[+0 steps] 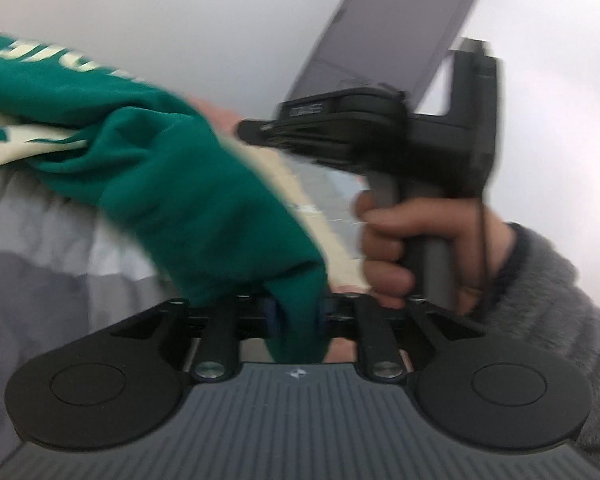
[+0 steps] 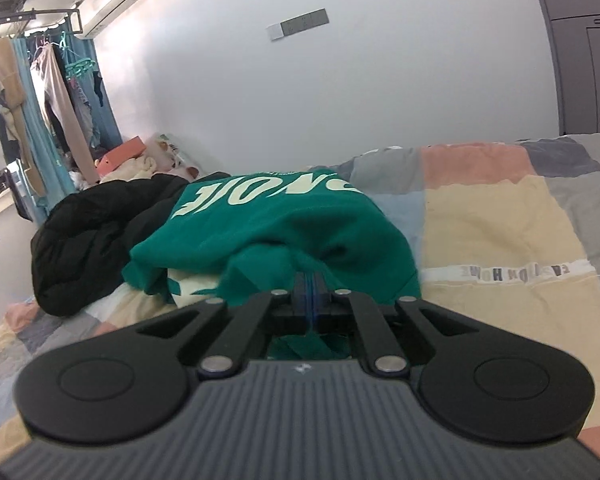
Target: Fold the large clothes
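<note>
Both tongs are clenched on the green sweatshirt [image 2: 284, 232]: the left tongs [image 1: 296, 316] pinch a bunched edge raised off the bed, the right tongs [image 2: 312, 300] pinch another edge while the rest slumps on the patchwork quilt [image 2: 500, 232] beside a black jacket [image 2: 96, 232]. This looks like the lift-and-spread step; next, draw the two grips apart and lay it flat.

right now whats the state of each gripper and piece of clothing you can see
left gripper: shut on green fabric
right gripper: shut on green fabric
green sweatshirt: bunched, partly lifted, cream lettering showing
black jacket: crumpled in a heap on the bed, beside the sweatshirt
patchwork quilt: spread over the bed, lightly wrinkled
hanging clothes: on hangers along a rail
</note>
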